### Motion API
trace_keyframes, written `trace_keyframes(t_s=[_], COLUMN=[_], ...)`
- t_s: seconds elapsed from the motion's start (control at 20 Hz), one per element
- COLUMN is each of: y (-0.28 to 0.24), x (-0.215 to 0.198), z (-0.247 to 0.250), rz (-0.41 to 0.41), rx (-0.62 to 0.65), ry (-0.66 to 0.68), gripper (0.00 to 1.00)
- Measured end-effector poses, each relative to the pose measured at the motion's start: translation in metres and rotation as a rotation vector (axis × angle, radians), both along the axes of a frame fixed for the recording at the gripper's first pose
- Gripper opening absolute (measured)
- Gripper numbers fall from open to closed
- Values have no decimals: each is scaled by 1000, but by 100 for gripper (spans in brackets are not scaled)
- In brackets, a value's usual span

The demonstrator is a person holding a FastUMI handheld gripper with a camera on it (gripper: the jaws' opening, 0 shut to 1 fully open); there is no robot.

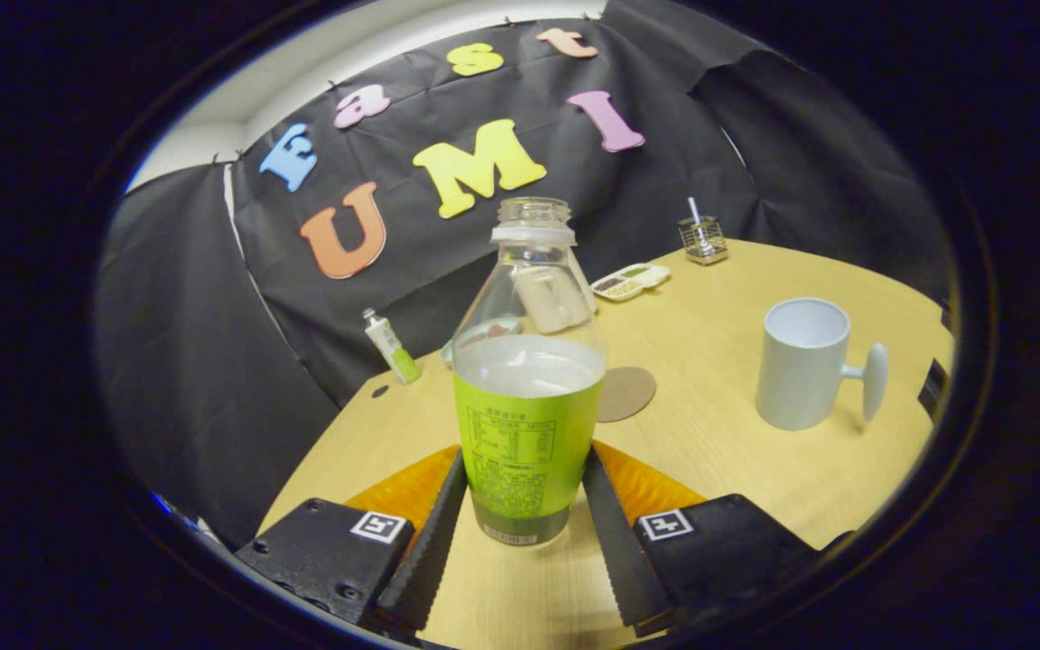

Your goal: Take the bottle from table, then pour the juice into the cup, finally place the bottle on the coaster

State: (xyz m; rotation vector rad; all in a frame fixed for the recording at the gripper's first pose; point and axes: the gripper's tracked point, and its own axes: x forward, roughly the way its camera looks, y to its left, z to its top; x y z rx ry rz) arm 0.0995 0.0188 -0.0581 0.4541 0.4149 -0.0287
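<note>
The gripper (524, 506) is clamping both fingers against the lower sides of an uncapped clear bottle (527, 397), green-labelled and roughly half full of pale juice, standing upright between them above the table's (737, 469) near edge. Beyond it a round brown coaster (626, 394) is lying mid-table, with a white cup (802, 363) standing toward the right edge.

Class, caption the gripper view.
Hand-held gripper shut on the uncapped bottle; cup and coaster beyond.
</note>
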Motion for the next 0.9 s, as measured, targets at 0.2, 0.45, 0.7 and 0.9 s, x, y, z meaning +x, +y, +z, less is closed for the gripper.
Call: trace_keyframes(t_s=[0.2,0.45,0.7,0.9], y=[-15,-33,-39,-41], x=[7,19,22,24], z=[14,35,49,58], rz=[-32,-67,-84,-86], rx=[142,394,618,778], ry=[-57,-154,-229,-259], gripper=[79,79,78,78])
